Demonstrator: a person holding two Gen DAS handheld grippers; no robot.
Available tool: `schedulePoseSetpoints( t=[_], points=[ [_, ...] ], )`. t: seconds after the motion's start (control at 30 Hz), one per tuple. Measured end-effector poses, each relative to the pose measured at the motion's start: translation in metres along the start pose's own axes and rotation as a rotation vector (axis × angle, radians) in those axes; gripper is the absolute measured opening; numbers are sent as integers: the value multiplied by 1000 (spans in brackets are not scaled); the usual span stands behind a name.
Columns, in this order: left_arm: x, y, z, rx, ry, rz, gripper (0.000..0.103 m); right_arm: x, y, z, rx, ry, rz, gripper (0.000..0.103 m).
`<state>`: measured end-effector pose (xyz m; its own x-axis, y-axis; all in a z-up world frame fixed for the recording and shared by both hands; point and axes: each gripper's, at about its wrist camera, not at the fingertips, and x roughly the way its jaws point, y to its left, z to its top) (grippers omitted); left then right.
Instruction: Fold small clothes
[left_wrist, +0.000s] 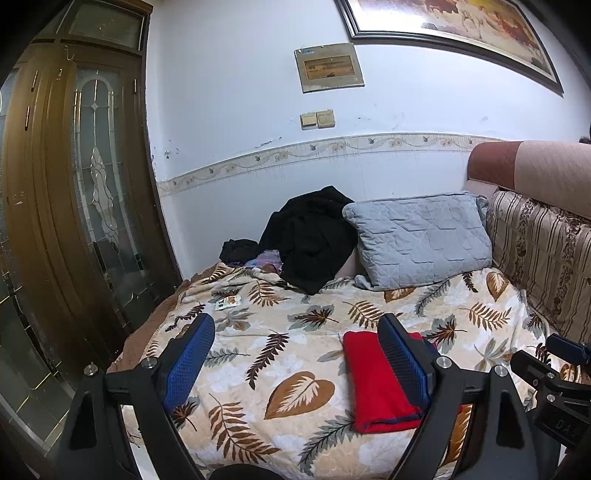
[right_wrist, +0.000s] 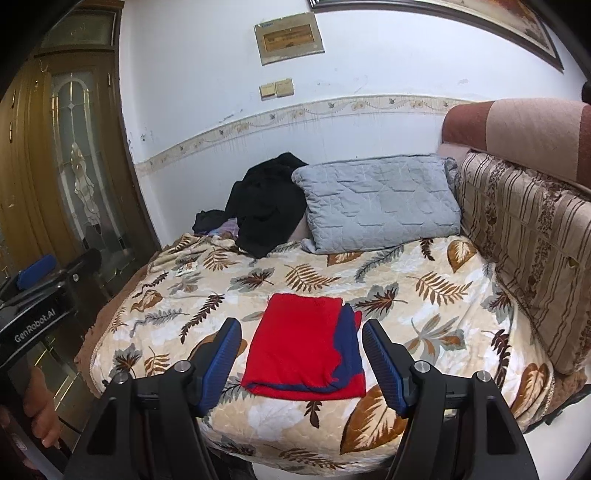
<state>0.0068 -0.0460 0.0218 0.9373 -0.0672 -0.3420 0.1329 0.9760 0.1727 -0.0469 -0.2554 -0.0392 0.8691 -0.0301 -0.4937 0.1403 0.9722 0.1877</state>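
Observation:
A small red garment with navy parts (right_wrist: 306, 347) lies folded into a flat rectangle on the leaf-patterned blanket (right_wrist: 424, 295). It also shows in the left wrist view (left_wrist: 373, 380), partly behind my left gripper's right finger. My left gripper (left_wrist: 295, 332) is open and empty, held above the blanket to the left of the garment. My right gripper (right_wrist: 301, 332) is open and empty, its blue pads on either side of the garment and above it, not touching. The left gripper's body appears at the left edge of the right wrist view (right_wrist: 37, 291).
A grey quilted pillow (right_wrist: 380, 203) and a heap of black clothes (right_wrist: 266, 206) lie at the far end by the white wall. A striped cushion (right_wrist: 528, 251) lines the right side. A wooden glass-panel door (left_wrist: 74, 184) stands left. A small packet (left_wrist: 228, 302) lies on the blanket.

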Motion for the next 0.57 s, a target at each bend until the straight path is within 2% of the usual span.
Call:
schedulePoseSetpoints(
  t=[0.43,0.57],
  points=[
    [41,-2,-5,3,41,-16,90,32,-5,8,1,27,-24,72],
    [71,7,-7,-50,34,-61,90,58,-19,15,14,45,-29,72]
  ],
)
